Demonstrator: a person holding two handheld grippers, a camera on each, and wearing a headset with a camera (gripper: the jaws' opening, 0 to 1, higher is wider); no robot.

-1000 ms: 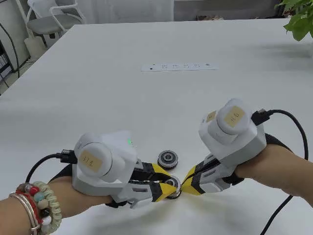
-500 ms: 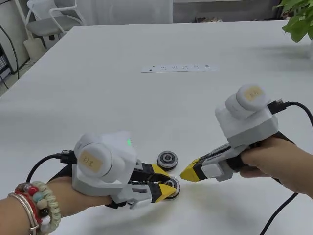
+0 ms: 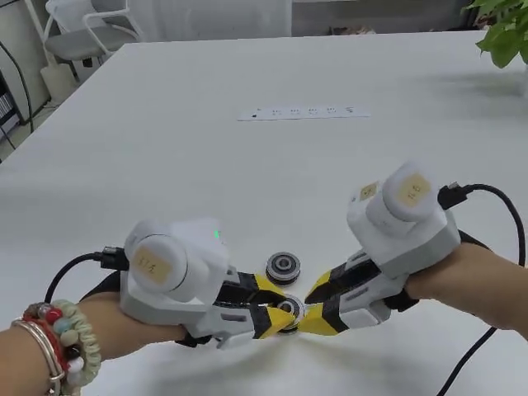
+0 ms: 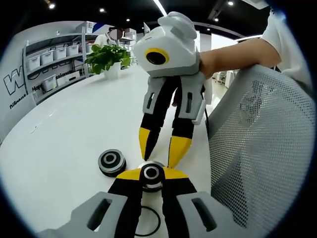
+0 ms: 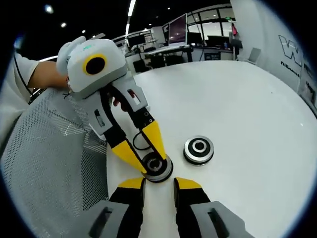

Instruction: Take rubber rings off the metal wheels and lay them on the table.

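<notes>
A metal wheel with a black rubber ring around it sits on the white table, and my left gripper is shut on it. In the left gripper view the wheel lies between the yellow tips. My right gripper faces it from the right, open, tips almost touching the wheel's rim. A second wheel stands free just behind. One loose black ring lies on the table under my left gripper. The right gripper view has both wheels.
A white power strip lies further back on the table. A green plant is at the far right corner, and a chair stands beyond the far left edge. A mesh chair back is near the person.
My right gripper drew back up and to the right from the held wheel, then came back to it. The left gripper and both wheels stayed put.
</notes>
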